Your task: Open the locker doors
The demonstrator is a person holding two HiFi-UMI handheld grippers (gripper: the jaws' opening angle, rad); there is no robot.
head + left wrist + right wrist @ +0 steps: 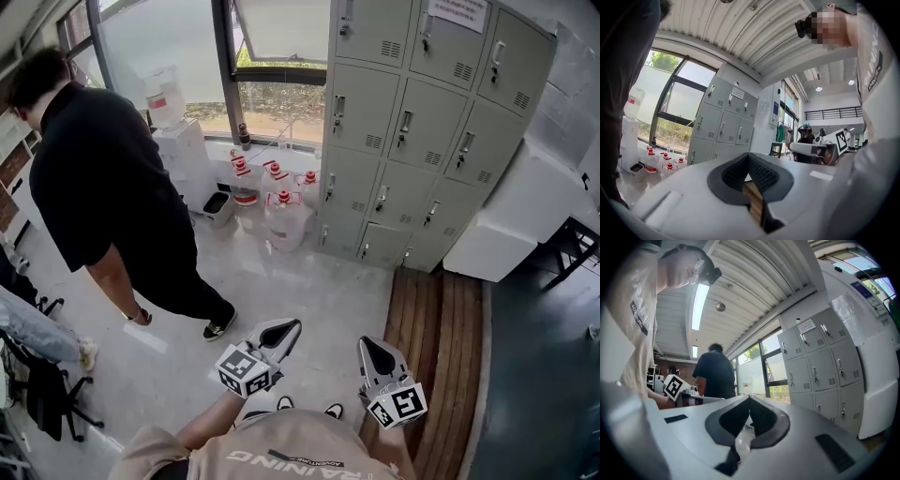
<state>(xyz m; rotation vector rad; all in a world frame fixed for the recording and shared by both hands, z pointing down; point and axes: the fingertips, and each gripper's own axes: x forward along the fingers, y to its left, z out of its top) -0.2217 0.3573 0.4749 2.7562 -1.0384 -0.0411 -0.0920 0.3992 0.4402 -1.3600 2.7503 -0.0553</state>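
Note:
The grey lockers [412, 131] stand at the far right of the room, several rows of small doors with handles, all of them closed. They also show in the left gripper view [724, 124] and in the right gripper view [820, 366]. My left gripper [291, 325] is held low over the floor, well short of the lockers, its jaws closed together with nothing between them [748, 155]. A little to its right, my right gripper [367, 342] is also shut and empty [749, 397]. Neither gripper touches a door.
A person in black [103, 178] stands at the left, near a water dispenser [178, 141]. Water jugs [281, 211] sit under the window beside the lockers. A white unit [511, 225] flanks the lockers on the right, with wooden decking [441, 337] in front.

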